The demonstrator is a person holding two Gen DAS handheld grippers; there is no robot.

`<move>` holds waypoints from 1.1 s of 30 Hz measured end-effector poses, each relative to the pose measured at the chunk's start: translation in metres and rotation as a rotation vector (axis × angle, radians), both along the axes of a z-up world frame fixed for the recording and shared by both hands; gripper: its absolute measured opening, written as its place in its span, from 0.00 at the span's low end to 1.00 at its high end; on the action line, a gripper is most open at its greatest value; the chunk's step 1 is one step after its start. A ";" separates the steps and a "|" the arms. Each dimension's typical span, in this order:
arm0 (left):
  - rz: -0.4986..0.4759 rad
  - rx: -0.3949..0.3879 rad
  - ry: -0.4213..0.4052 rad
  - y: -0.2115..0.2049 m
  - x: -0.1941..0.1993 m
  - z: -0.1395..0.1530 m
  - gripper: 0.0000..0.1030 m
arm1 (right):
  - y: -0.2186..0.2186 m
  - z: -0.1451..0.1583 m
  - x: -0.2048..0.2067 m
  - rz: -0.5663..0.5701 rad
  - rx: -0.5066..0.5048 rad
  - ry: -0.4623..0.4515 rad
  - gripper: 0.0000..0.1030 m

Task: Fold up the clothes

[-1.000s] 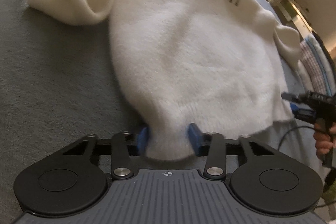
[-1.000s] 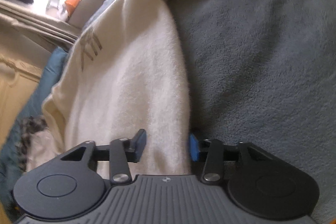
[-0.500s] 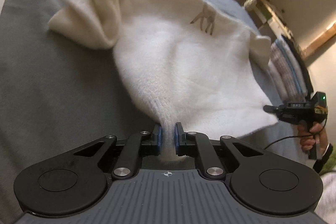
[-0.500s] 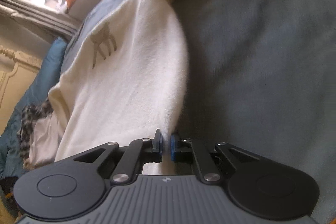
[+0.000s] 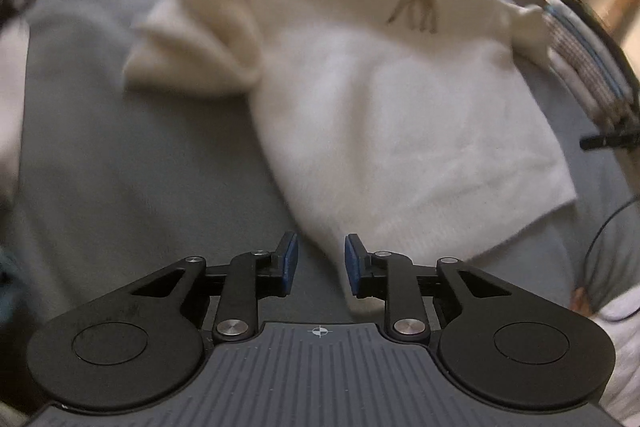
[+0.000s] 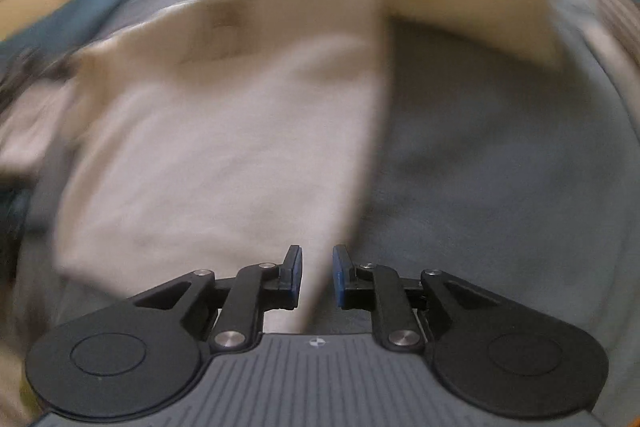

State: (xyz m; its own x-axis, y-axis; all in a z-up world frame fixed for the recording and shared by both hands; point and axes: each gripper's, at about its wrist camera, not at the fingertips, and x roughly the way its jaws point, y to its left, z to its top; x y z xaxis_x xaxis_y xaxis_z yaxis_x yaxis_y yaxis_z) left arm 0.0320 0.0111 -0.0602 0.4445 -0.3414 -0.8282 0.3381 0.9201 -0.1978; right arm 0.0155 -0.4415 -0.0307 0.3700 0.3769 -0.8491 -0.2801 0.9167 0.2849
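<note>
A cream fluffy sweater with a small deer motif lies flat on the grey blanket, one sleeve bunched at its upper left. My left gripper hovers over the sweater's near hem corner. Its jaws are opening, and the blue pads stand clear of the fabric tip below them. In the blurred right wrist view the same sweater spreads to the left. My right gripper is opening too. A strip of hem runs between its pads without being pressed.
Folded striped cloths are stacked at the right edge of the bed. A person's hand and a thin cable show at the lower right. A teal cover lies past the sweater's far left. Bare grey blanket stretches to the right.
Half a second ago both grippers pinched the sweater's hem. Both pairs of jaws have since parted and let the fabric drop. Both views have rolled and drawn back from the sweater.
</note>
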 end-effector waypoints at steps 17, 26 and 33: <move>-0.433 0.166 -0.145 -0.103 -0.041 -0.031 0.45 | 0.197 -0.037 -0.061 0.876 -0.370 -0.310 0.33; -0.415 0.159 -0.153 -0.104 -0.045 -0.031 0.45 | 0.206 -0.035 -0.054 0.828 -0.331 -0.346 0.08; -0.372 0.146 -0.164 -0.104 -0.037 -0.028 0.45 | 0.188 -0.020 -0.017 0.631 -0.148 -0.251 0.06</move>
